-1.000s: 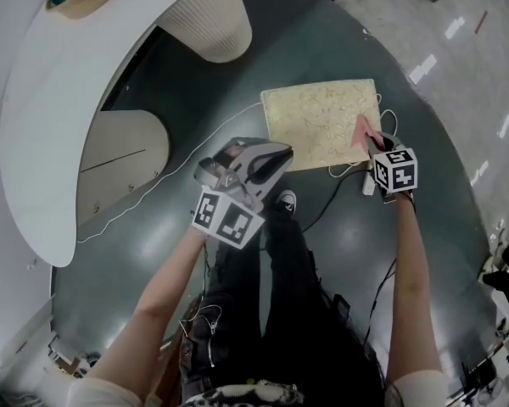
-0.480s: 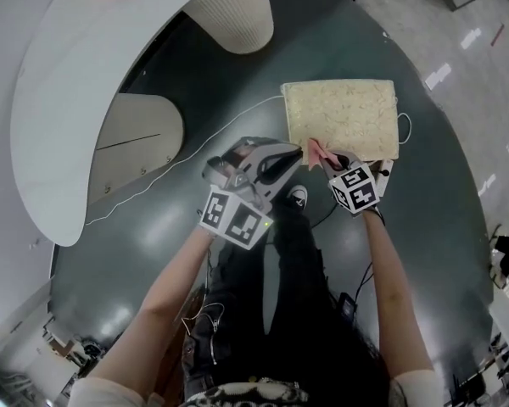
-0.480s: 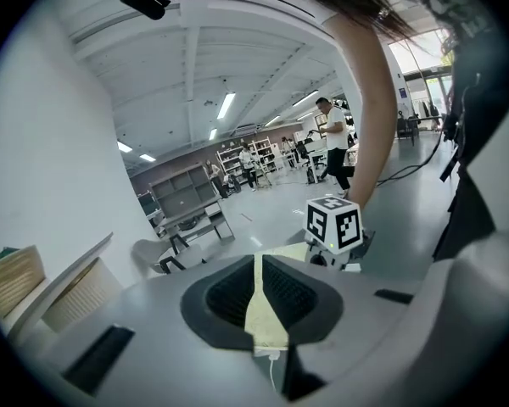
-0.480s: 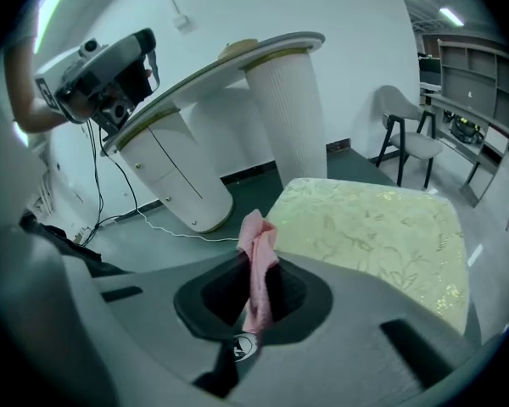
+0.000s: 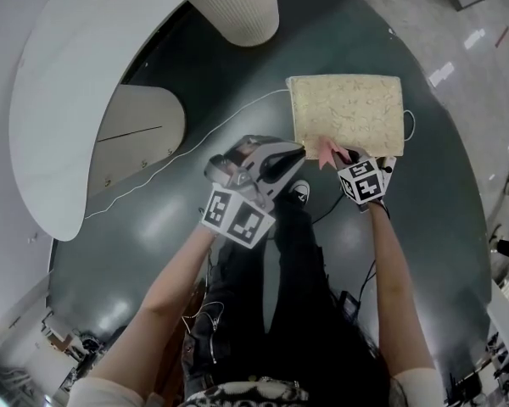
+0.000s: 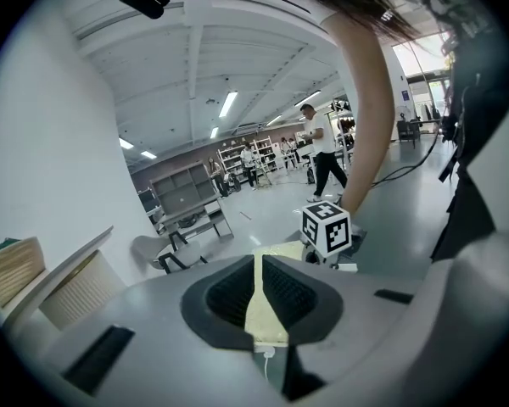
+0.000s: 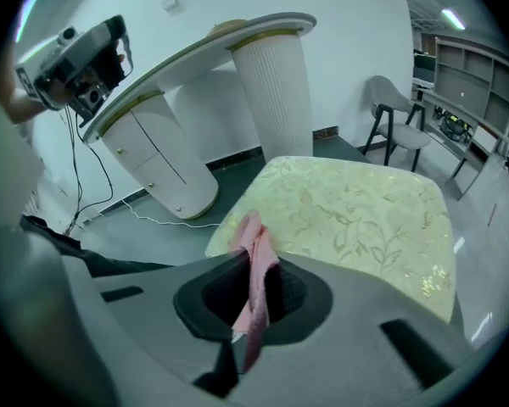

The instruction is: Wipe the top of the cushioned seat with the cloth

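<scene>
The cushioned seat (image 5: 348, 104) is a cream square pad with a leaf pattern, standing on the dark floor. My right gripper (image 5: 339, 156) is at the seat's near edge, shut on a pink cloth (image 5: 326, 151) that lies on that edge. In the right gripper view the cloth (image 7: 253, 248) hangs out between the jaws of the right gripper (image 7: 256, 265), with the seat (image 7: 356, 219) just beyond. My left gripper (image 5: 295, 153) hovers left of the seat, jaws together and empty. In its own view the left gripper (image 6: 259, 265) points at the seat (image 6: 267, 312).
A curved white counter (image 5: 59, 100) with a ribbed pedestal (image 5: 237, 7) and a rounded cabinet (image 5: 140, 134) stands at the left. A white cable (image 5: 195, 155) runs over the floor to the seat. The person's shoe (image 5: 299, 195) is near the seat. A chair (image 7: 399, 113) stands behind.
The right gripper has carried the cloth from the seat's right side leftward along its near edge. In the last half second it barely shifted. The left gripper stayed put.
</scene>
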